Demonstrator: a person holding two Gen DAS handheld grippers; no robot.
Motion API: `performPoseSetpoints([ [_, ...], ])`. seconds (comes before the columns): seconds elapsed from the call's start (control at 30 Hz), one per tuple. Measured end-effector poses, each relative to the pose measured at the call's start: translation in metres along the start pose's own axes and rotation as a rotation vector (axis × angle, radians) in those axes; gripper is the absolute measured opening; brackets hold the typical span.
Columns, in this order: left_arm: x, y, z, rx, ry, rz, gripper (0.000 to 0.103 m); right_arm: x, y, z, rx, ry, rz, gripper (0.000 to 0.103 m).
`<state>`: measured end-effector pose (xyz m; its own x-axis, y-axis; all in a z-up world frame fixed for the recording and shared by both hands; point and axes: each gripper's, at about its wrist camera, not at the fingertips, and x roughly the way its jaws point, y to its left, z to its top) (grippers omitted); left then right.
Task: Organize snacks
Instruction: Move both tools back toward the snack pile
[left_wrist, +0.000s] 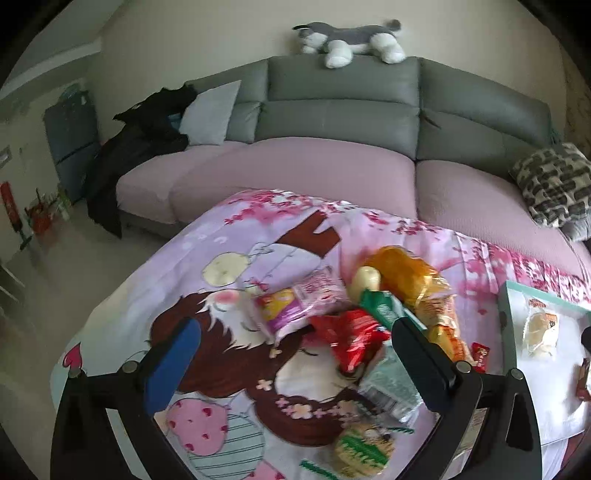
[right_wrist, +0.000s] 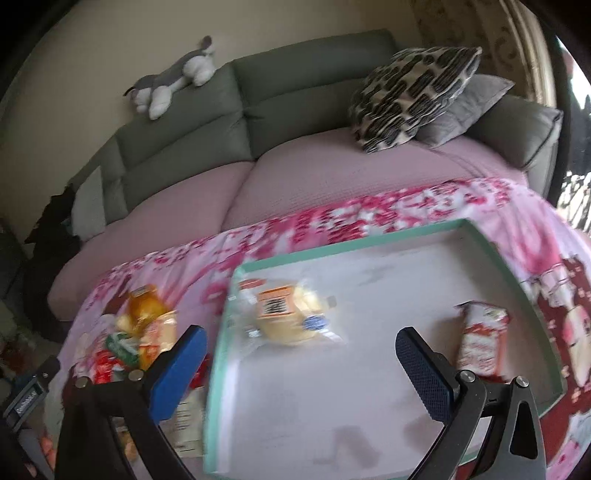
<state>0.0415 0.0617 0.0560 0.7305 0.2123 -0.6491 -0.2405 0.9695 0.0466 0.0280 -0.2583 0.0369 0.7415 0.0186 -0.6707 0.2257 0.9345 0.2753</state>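
A loose heap of crinkly snack packets (left_wrist: 369, 317), red, green and orange, lies on the cartoon-print cloth (left_wrist: 207, 332) over the table. Beside it, a shallow mint-rimmed tray (right_wrist: 236, 295) holds a clear-wrapped bun (right_wrist: 288, 317) and a red-white sachet (right_wrist: 480, 339). Left tool (left_wrist: 295, 354) and right tool (right_wrist: 301, 358) both gape wide, empty. Labels blur.

Printed cotton-like tablecloth (left_wrist: 207, 266): matt. Snack wrappers (left_wrist: 351, 332): glossy, crinkled plastic film. Tray (right_wrist: 369, 236): smooth, matt white floor, teal rim. Sofa (left_wrist: 343, 92) backrest: smooth, leather-like; seat cover: textured cloth.
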Motion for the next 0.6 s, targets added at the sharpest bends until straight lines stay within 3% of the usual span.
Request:
performPoseSetpoints([
  [0.37,0.000,0.050,-0.008,-0.111,0.010,-0.002,0.103,0.006,0.050,-0.014,-0.059,0.072,0.103,0.103],
  [0.6,-0.001,0.052,-0.016,-0.095,0.036,-0.045,0.103,0.003,0.084,-0.034,-0.168,0.114,0.101,0.103],
])
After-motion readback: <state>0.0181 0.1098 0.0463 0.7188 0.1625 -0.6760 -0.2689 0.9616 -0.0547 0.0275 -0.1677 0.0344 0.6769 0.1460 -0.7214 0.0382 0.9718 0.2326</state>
